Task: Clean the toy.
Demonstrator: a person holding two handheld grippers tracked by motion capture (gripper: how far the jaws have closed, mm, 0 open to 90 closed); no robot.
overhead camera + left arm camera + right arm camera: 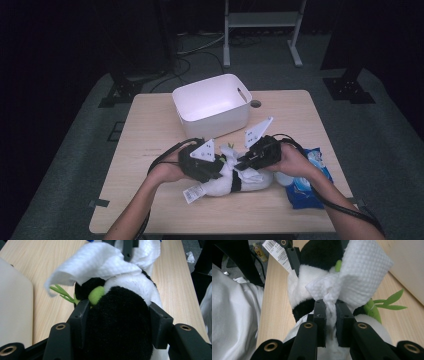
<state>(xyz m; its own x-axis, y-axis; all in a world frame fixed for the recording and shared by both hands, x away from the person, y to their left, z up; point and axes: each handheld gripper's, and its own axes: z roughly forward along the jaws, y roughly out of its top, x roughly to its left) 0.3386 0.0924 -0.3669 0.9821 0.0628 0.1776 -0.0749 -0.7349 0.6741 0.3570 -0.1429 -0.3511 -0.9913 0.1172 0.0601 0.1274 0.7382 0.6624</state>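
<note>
A black-and-white plush panda (227, 184) lies on the wooden table (150, 135), near its front edge. My left gripper (120, 312) is shut on a black plush part of the panda (120, 325), with both pads pressed into its sides. A white wipe (362, 272) is draped over the toy, and my right gripper (329, 307) is shut on a twisted end of it. In the high view the left gripper (217, 167) and the right gripper (245, 162) meet over the panda. A green bamboo sprig (387, 302) sticks out of the toy.
A white plastic bin (212, 105) stands just behind the toy. A blue wipes packet (307, 185) lies at the right, under the right forearm. A paper tag (192, 193) hangs from the panda toward the table's front edge. A cable hole (255, 104) sits beside the bin.
</note>
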